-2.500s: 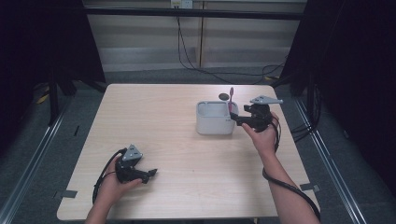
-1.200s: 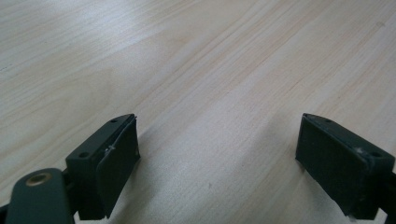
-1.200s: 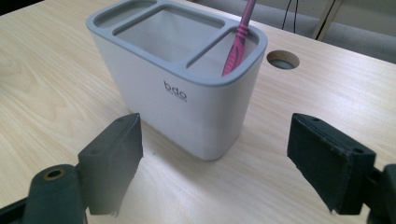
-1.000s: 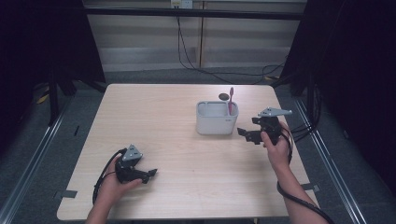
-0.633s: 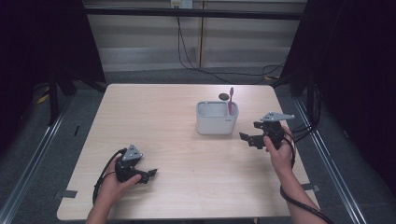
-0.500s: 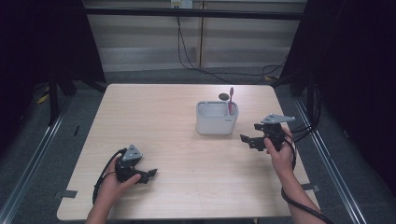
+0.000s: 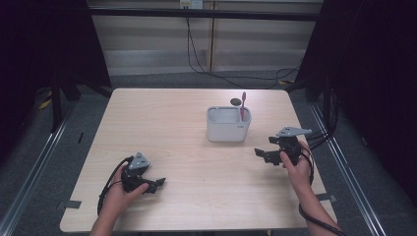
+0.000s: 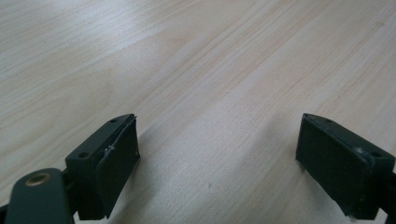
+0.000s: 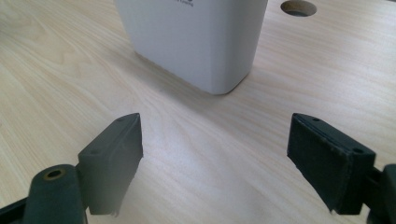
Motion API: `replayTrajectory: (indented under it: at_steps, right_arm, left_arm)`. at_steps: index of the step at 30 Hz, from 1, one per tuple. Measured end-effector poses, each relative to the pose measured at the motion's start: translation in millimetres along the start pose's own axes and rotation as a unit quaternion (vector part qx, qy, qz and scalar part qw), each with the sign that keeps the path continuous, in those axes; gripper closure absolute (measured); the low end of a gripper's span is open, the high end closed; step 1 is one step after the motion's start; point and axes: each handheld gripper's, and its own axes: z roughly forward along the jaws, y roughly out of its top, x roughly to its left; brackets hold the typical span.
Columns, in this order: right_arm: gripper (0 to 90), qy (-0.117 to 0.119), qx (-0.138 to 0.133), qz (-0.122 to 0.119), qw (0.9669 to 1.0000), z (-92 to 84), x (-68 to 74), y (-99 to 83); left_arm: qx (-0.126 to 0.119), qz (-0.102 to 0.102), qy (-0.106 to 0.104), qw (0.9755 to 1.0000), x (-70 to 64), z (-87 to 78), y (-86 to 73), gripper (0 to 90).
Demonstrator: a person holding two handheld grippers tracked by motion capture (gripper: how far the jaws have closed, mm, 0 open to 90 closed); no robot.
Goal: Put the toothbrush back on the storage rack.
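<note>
From above, the right tool (image 7: 267, 155) hangs low over the desk (image 7: 167, 123) with its jaws spread wide and nothing between them, and the white holder (image 7: 228, 124) stands ahead of it and a little to its left, well apart, with the pink toothbrush (image 7: 242, 104) upright in the compartment on the tool's own side. The work in hand looks like drawing back after setting the brush in, and to do it well I would keep that tool wide and low, pull straight toward the person and mind the trailing cable so nothing tips the holder. The left tool (image 7: 156, 183) rests near the front edge of the desk, far off to the left of all this, jaws apart and empty. In the left gripper view that tool (image 8: 217, 158) shows both black jaws standing wide over bare wood grain. In the right gripper view the tool (image 9: 215, 149) is equally wide, and the holder (image 9: 196, 42) sits straight ahead beyond the jaws, apart from them, with a round hole in the desk (image 9: 299, 8) past its right corner. Against the picture from two and a half seconds back, the right tool has left the holder's rim and come toward the person, while the left tool has stayed put.
</note>
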Motion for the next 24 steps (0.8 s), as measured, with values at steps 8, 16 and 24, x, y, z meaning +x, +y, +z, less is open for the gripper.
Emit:
replayTrajectory:
  at_steps: [8, 16, 24]
  right_arm:
    - [18.2, 0.0, 0.011, -0.001, 0.9999, 1.8, -2.4, -9.8]
    - [18.2, 0.0, 0.023, 0.003, 0.9997, 4.3, -6.0, -19.4]
    - [18.2, 0.005, 0.04, -0.006, 0.9992, 10.1, -4.5, -24.5]
  left_arm:
    - [0.001, 0.0, -0.001, 1.0, 0.0, -0.2, 0.0, 12.8]
    - [0.001, 0.0, 0.0, 1.0, -0.1, -0.1, 0.0, 12.7]
    - [0.001, 0.0, -0.001, 1.0, 0.0, -0.2, 0.0, 12.7]
